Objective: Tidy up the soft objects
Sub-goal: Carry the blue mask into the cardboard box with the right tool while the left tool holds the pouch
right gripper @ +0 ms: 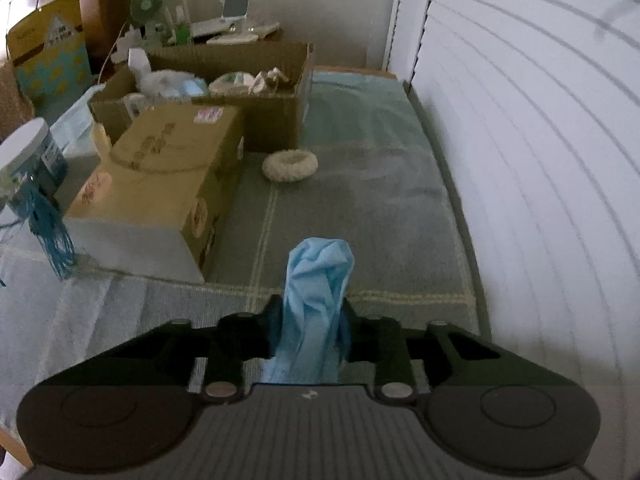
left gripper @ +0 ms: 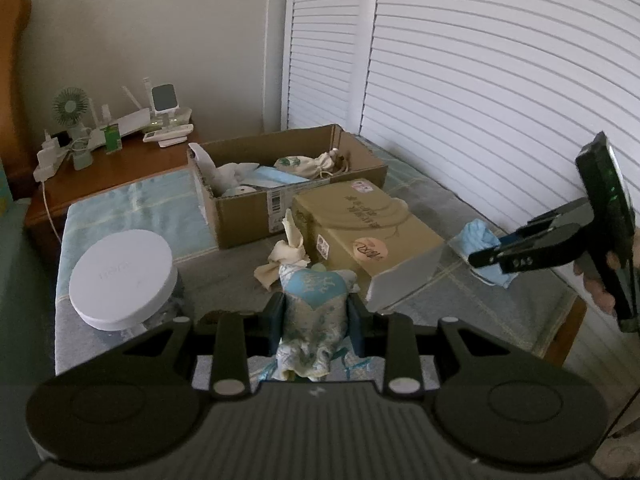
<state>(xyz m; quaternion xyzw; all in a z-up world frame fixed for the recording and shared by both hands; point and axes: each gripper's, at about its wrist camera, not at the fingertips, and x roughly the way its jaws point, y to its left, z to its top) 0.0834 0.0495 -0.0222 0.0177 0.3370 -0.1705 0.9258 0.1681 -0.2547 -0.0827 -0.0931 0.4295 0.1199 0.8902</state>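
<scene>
My left gripper [left gripper: 316,312] is shut on a blue and cream embroidered sachet [left gripper: 314,308] and holds it above the towel-covered table [left gripper: 132,208]. My right gripper [right gripper: 310,316] is shut on a crumpled light blue cloth [right gripper: 318,280]; it also shows at the right of the left wrist view [left gripper: 494,258] with the cloth [left gripper: 478,236]. An open cardboard box [left gripper: 280,200] at the back holds cloth pouches and other soft items. A cream fabric piece [left gripper: 286,254] lies beside the closed tan box [left gripper: 360,232]. A cream scrunchie ring [right gripper: 290,165] lies on the towel.
A white-lidded jar [left gripper: 124,280] stands at the left. A wooden side table [left gripper: 120,164] with a fan, router and chargers stands behind. White louvred shutters [left gripper: 480,80] run along the right. A yellow box [right gripper: 48,44] stands at the far left.
</scene>
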